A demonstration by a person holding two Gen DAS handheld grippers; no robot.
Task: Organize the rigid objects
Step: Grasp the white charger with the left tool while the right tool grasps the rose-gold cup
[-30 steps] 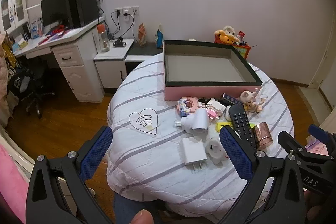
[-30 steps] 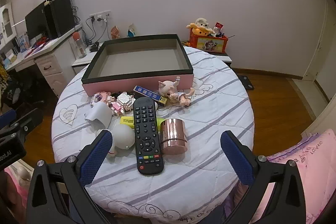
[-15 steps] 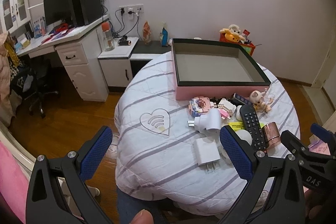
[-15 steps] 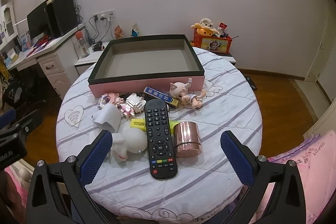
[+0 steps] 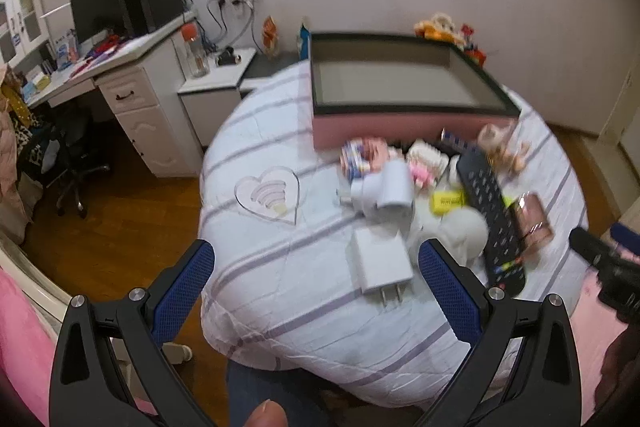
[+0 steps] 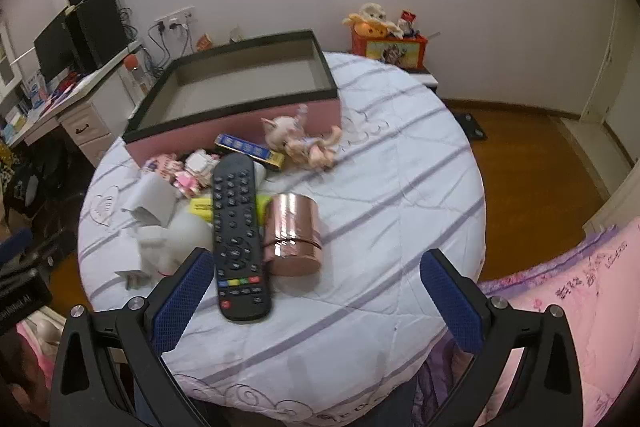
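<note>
Right wrist view: both grippers, right and left, gape empty; the remote lies lengthwise toward the box, coloured buttons nearest.

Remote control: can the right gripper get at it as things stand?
Probably yes. The right gripper is open, the remote control lies on top of the pile just ahead, and only the copper tin crowds one side.

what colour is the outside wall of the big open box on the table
Pink, with a black rim: box. Clearest in the right wrist view.
</note>
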